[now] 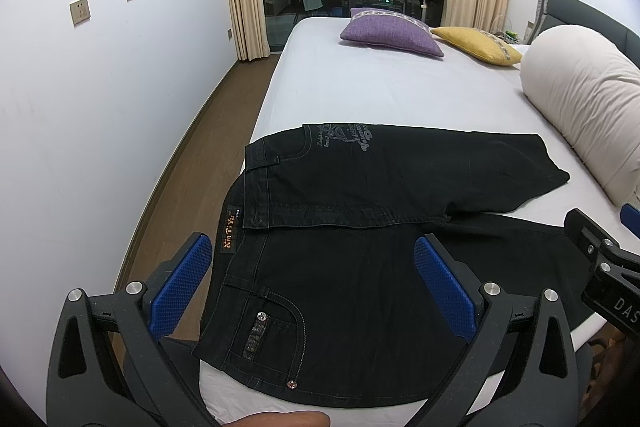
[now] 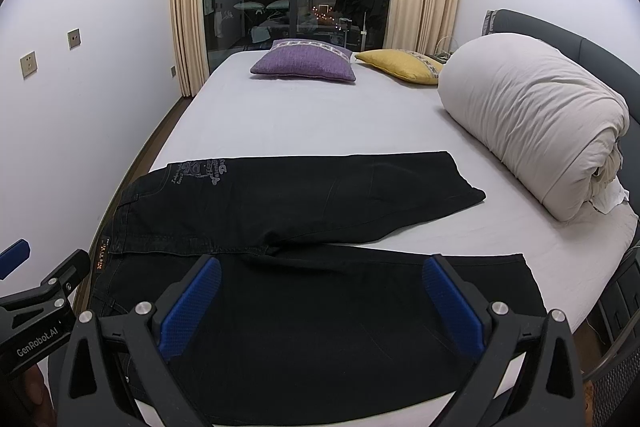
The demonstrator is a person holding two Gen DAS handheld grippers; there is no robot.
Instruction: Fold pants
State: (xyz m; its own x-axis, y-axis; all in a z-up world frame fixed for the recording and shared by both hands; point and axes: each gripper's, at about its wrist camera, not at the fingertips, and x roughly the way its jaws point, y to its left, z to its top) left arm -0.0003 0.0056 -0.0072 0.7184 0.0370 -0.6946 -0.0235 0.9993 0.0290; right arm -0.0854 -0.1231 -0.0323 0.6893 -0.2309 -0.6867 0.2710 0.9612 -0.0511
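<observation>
Nearest me, my left gripper (image 1: 314, 291) hangs with its blue pads spread wide, grasping nothing, above the waistband end of the black pants (image 1: 360, 239). My right gripper (image 2: 322, 307) is likewise released, pads apart, over the near leg of the pants. The pants lie flat across the near end of the bed (image 2: 300, 123), waist toward the bed's left edge, legs splayed toward its right side. Past the pants, a rolled white duvet (image 2: 532, 115) rests on the bed's right side; farther still lie a purple pillow (image 2: 304, 65) and a yellow pillow (image 2: 400, 66)
</observation>
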